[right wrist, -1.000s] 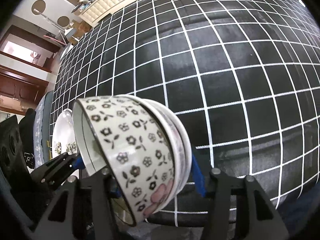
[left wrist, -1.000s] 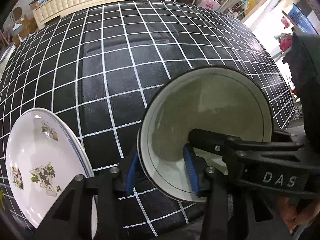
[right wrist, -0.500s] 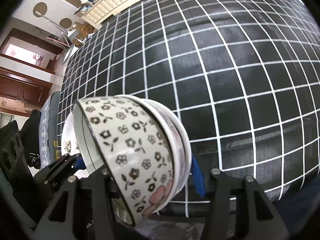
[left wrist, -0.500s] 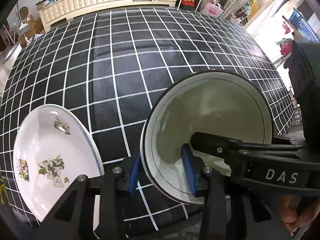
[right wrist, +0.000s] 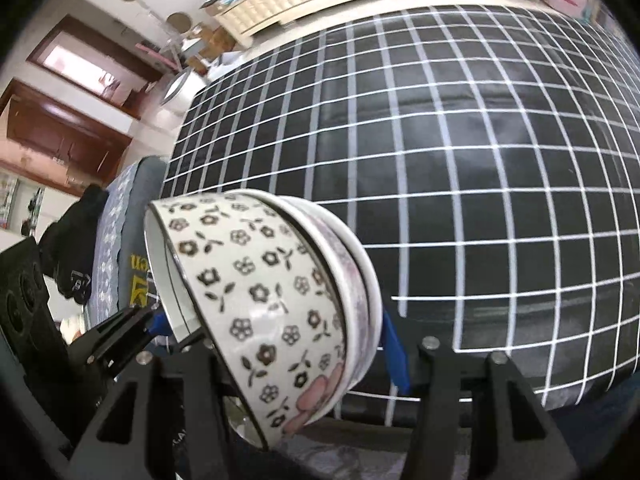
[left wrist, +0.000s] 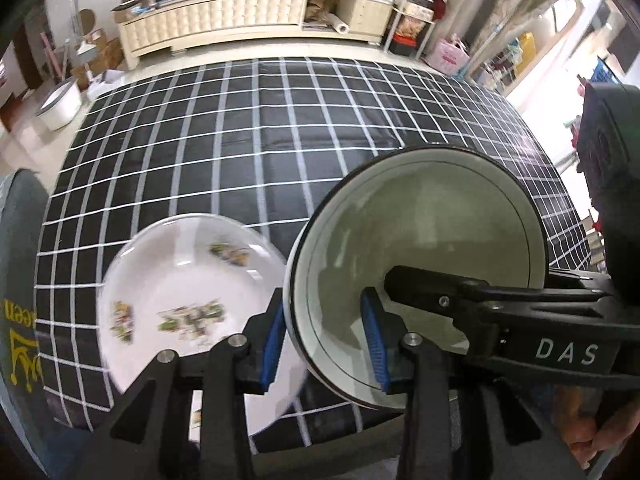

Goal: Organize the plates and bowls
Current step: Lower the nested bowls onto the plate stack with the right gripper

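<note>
A stack of nested bowls is tipped on its side and held off the table. The innermost bowl point(left wrist: 420, 248) is plain inside; outside it has black flowers point(right wrist: 260, 280), and a pink-trimmed bowl point(right wrist: 354, 276) cups it. My left gripper point(left wrist: 324, 336) is shut on the stack's rim, one blue pad outside and one inside. My right gripper point(right wrist: 292, 352) is shut on the stack, one pad against the base; its other finger point(left wrist: 460, 300) reaches into the opening. A white printed plate point(left wrist: 180, 308) lies on the table, left of the bowls.
The table wears a black cloth with a white grid point(left wrist: 240, 168) and its near edge runs below both grippers. A grey-covered chair point(left wrist: 16, 280) stands at the left. Beyond the table are a cream sideboard point(left wrist: 220, 28) and a basin point(left wrist: 60, 100) on the floor.
Both grippers have lifted the bowl stack and drawn back; the table looks smaller and more of the room shows. The plate sits nearer the bowls in the left wrist view.
</note>
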`<state>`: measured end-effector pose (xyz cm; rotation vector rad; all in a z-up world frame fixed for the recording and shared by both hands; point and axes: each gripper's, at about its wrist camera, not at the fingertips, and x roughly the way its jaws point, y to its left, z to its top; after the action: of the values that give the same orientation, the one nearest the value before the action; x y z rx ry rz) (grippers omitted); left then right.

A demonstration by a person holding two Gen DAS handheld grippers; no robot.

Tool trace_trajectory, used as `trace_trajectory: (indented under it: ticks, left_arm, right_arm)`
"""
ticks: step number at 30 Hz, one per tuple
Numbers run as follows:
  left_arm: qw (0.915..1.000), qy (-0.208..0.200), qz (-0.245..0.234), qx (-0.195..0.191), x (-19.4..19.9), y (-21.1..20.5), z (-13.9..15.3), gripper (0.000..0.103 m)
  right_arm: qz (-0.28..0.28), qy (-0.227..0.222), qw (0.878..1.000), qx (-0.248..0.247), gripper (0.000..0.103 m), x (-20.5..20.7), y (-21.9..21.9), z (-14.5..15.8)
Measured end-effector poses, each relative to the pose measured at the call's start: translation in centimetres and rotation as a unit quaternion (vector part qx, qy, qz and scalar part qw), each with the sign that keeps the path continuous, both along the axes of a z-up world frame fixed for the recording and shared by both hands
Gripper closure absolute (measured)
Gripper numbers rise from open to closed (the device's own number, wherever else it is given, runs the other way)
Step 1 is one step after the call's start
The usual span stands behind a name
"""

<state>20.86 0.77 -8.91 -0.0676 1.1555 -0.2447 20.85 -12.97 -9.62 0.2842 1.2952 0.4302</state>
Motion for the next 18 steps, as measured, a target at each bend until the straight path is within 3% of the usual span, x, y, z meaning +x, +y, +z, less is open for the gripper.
trace_trajectory:
  ticks: [9,18]
  left_arm:
    - [0.9985,-0.010,0.054,0.002,-1.1,6.3,1.1,0.069]
    - [0.9965,0.007,0.084,0.003,-1.7,11.0,-0.6,0.069]
  right_arm:
    - [0.054,0.005,0.999,0.002,0.046,0.8,5.9,-0.1]
    - [0.068,0.035,0.997,0.001,0.046,1.8,9.4,-2.7]
